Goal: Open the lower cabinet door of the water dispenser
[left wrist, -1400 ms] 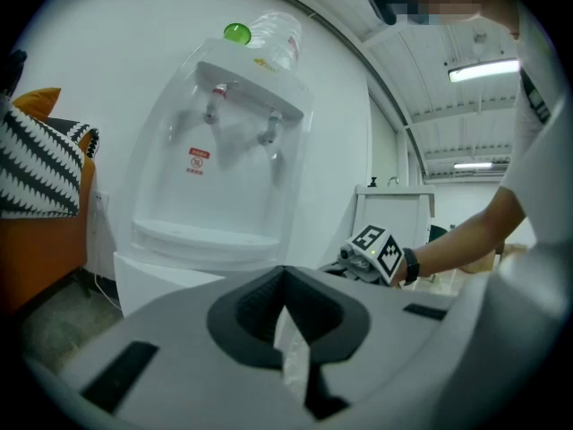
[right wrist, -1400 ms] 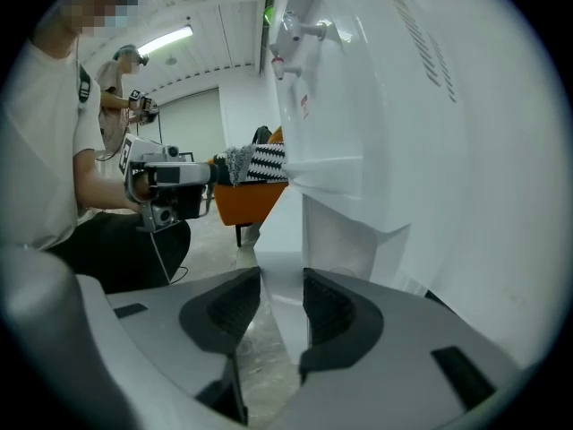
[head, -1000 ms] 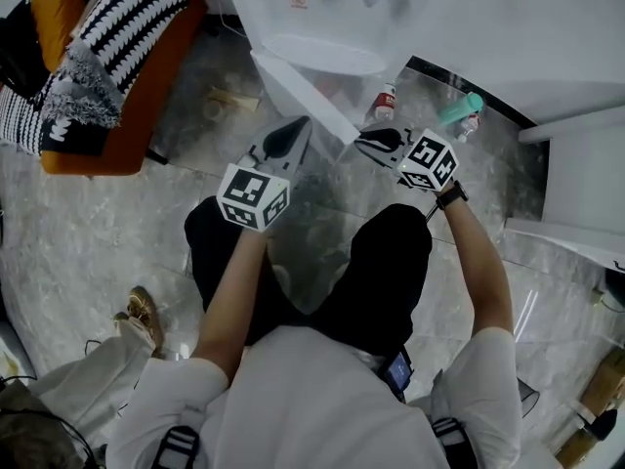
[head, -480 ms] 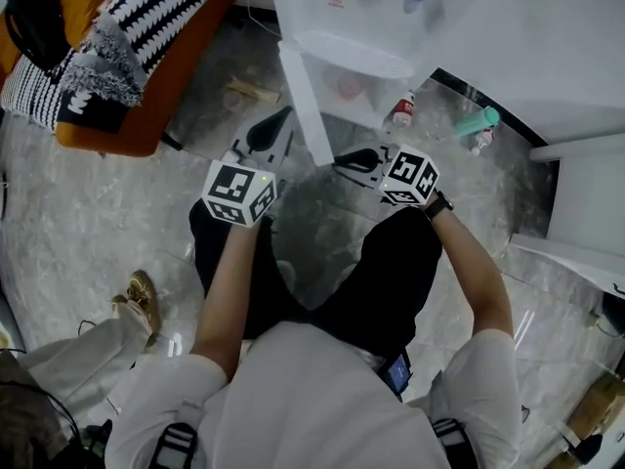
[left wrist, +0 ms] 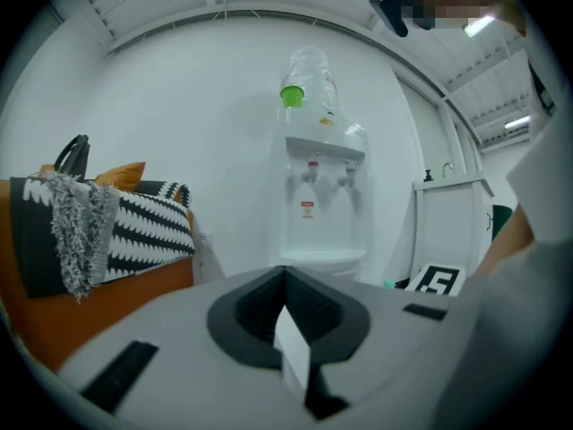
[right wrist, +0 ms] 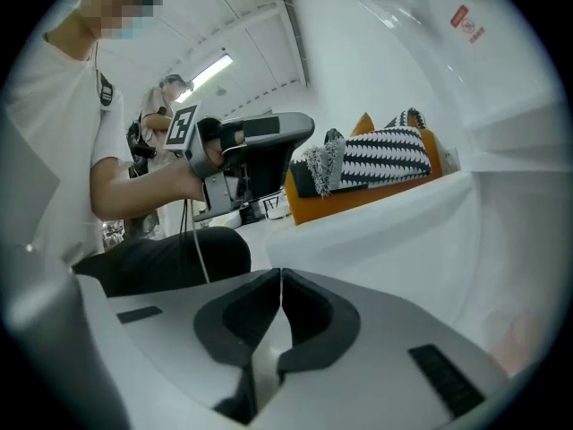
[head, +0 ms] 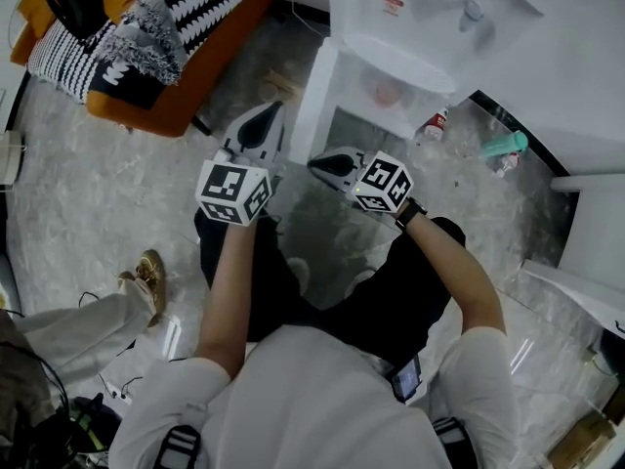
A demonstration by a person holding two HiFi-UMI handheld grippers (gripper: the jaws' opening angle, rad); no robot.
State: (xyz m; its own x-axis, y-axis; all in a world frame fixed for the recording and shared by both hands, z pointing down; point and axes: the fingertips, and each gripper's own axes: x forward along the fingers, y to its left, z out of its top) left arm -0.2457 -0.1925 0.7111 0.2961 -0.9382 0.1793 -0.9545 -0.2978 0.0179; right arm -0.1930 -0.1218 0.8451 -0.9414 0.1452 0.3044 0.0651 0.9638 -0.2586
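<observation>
Just beside right hand-held gripper (head: 318, 163), open cabinet door (head: 312, 96)

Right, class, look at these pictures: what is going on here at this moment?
A person crouched on the floor faces a white water dispenser and holds a gripper in each hand. The dispenser's lower cabinet door already stands swung open, and the inside of the cabinet shows. The right gripper is close by the door's free edge, its jaws shut with nothing between them. The left gripper is beside it, on the other side of the door, jaws shut and empty too.
</observation>
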